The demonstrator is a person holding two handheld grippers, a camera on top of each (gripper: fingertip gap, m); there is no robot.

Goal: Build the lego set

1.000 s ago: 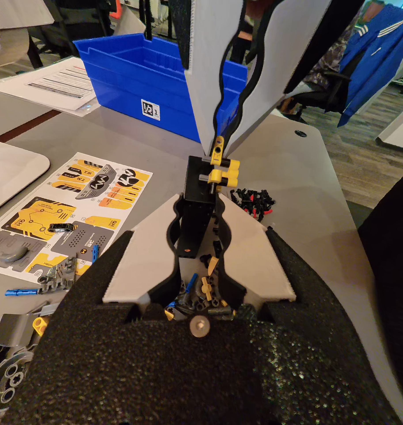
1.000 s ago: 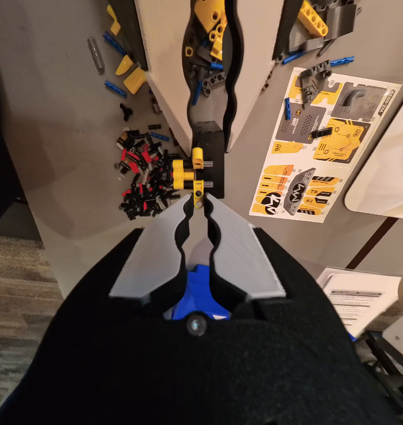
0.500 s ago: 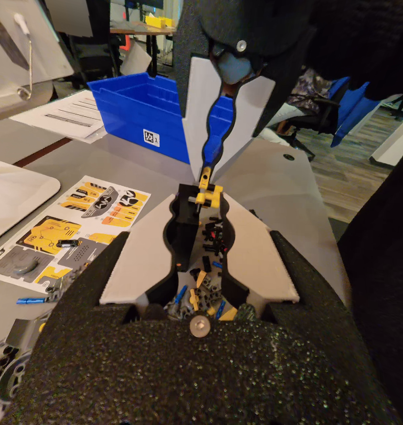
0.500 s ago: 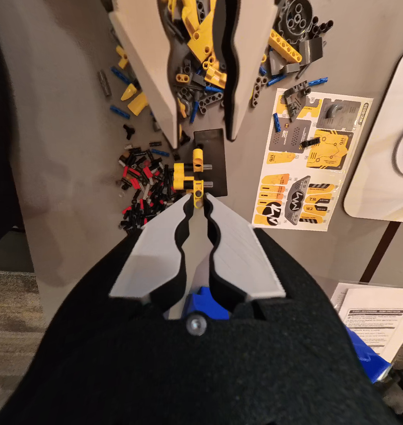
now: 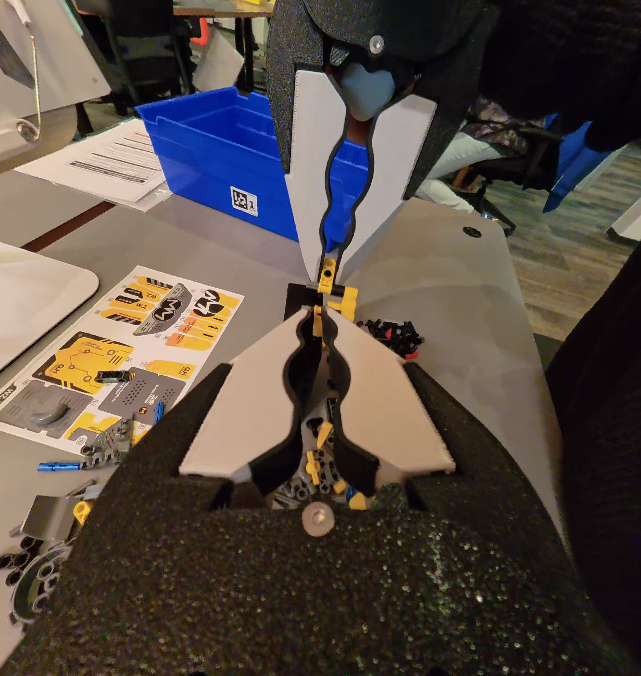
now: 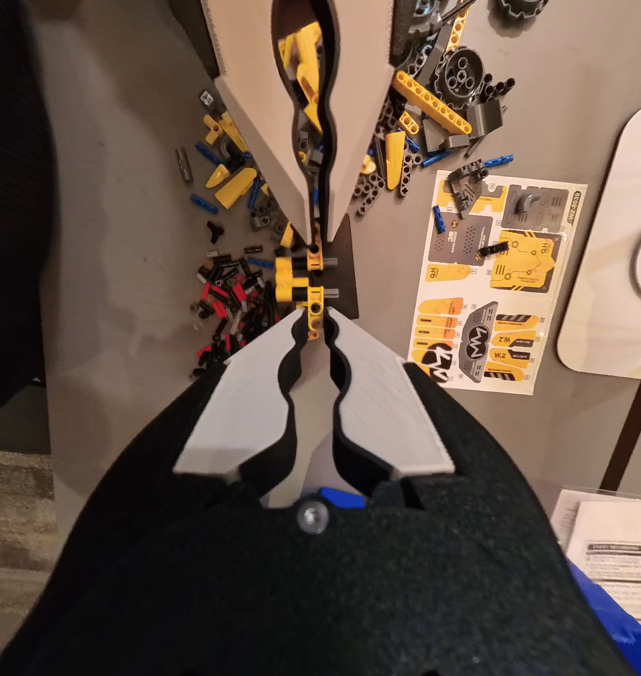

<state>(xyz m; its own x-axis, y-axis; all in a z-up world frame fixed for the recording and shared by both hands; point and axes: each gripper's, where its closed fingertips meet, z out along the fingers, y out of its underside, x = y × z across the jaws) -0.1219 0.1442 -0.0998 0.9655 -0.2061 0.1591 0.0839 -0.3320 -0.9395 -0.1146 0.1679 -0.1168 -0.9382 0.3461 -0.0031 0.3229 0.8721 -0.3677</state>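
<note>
Two claws meet on one small yellow assembly (image 6: pixel 304 281) of pegged building pieces, held above the grey worktop (image 5: pixel 439 278). Left claw (image 5: pixel 320 314): clamped on its near end. Right claw (image 6: pixel 316 322): pinched together on the opposite yellow end piece. State of build: only a few pieces joined; most parts lie unassembled. Under it, a black plate (image 6: pixel 344 270). Alongside: heap of black and red pins (image 6: pixel 231 296), sticker sheet (image 6: pixel 494 278), loose yellow, grey and blue parts (image 6: pixel 432 106). Beyond: blue bin (image 5: pixel 216 146), printed papers (image 5: pixel 106 161), chairs, wood-look floor.
</note>
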